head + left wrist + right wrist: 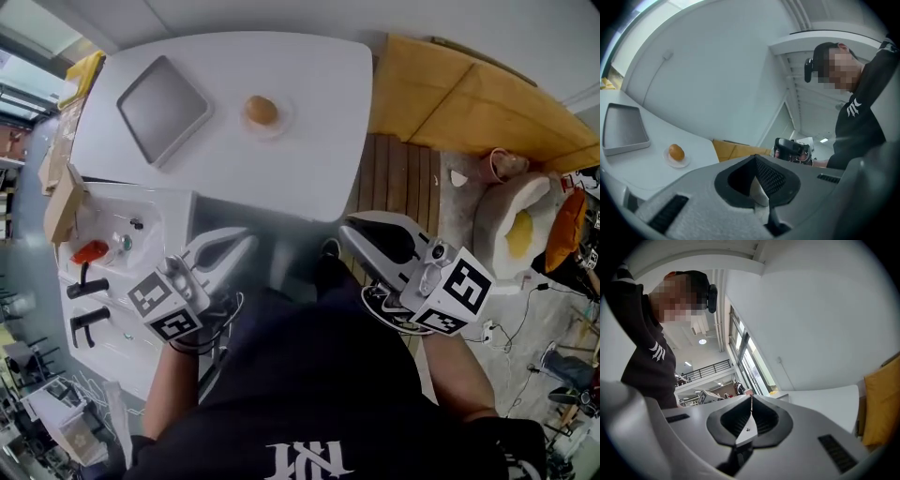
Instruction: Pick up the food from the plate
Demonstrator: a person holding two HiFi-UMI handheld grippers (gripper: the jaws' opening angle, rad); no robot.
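An orange-brown piece of food [262,110] lies on a small clear plate [277,128] near the middle of the white table [309,141]. In the left gripper view the food [676,151] and plate [683,163] show far off at the left. My left gripper [246,242] is shut and empty, held close to my body, short of the table's near edge. My right gripper [347,231] is also shut and empty, off the table's near right corner. Both sets of jaws meet at their tips in the gripper views, the left gripper [754,158] and the right gripper [751,397].
A grey square tray [161,108] sits on the table left of the plate. A white counter with small items [112,253] stands at my left. A yellow bench [450,94] and a pale beanbag seat [511,220] are at the right, beyond a strip of wooden floor [398,183].
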